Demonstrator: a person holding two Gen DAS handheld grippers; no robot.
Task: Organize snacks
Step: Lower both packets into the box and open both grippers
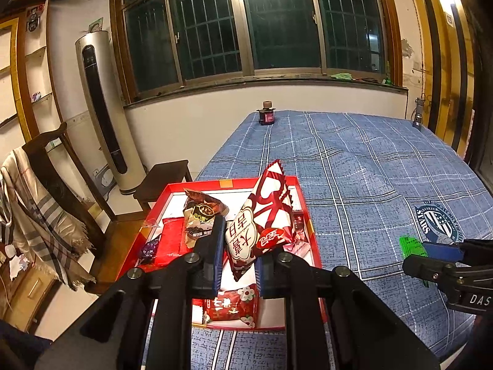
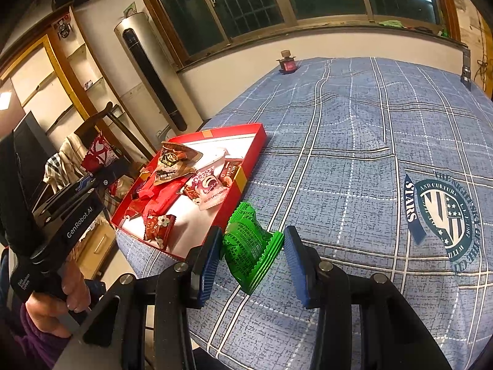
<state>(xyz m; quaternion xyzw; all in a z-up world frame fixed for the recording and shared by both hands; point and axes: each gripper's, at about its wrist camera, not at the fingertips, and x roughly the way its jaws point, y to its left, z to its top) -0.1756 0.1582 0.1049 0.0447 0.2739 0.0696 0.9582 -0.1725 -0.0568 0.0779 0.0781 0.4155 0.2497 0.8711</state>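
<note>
A bed (image 2: pixel 354 154) covered in a blue plaid sheet fills most of both views, with a dark-paned window (image 1: pixel 246 24) on the wall behind it and a tall cylindrical air conditioner (image 1: pixel 104 108) standing in the corner beyond the bed's left side. A wooden chair (image 1: pixel 55 169) draped with a striped cloth stands on the floor to the left of the bed.

A shallow red box (image 2: pixel 246 166) lies at the near left corner of the bed, its open side up. Inside it rest several snack packets: a brown packet (image 2: pixel 172 163) toward the far end, a pink and white packet (image 2: pixel 206 188) near the box's right wall, and a small red packet with white flowers (image 2: pixel 158 226) near the front edge.

The left gripper (image 1: pixel 237 246) hovers above the box, its tongs pressed together on the lower end of a red and white snack packet (image 1: pixel 262 212), which stands upright in the air over the box's middle. A hand (image 2: pixel 58 299) grips that tool's handle.

The right gripper (image 2: pixel 252 262) sits low over the sheet just beside the box's front right corner. Its blue pads (image 2: pixel 297 265) close on a green snack packet (image 2: pixel 249 243), pinching it by its crimped end.

A small dark jar (image 1: pixel 266 114) with a brown cap stands at the bed's far left corner, well apart from everything else. A round printed emblem (image 2: pixel 443 219) marks the sheet toward the right edge.
</note>
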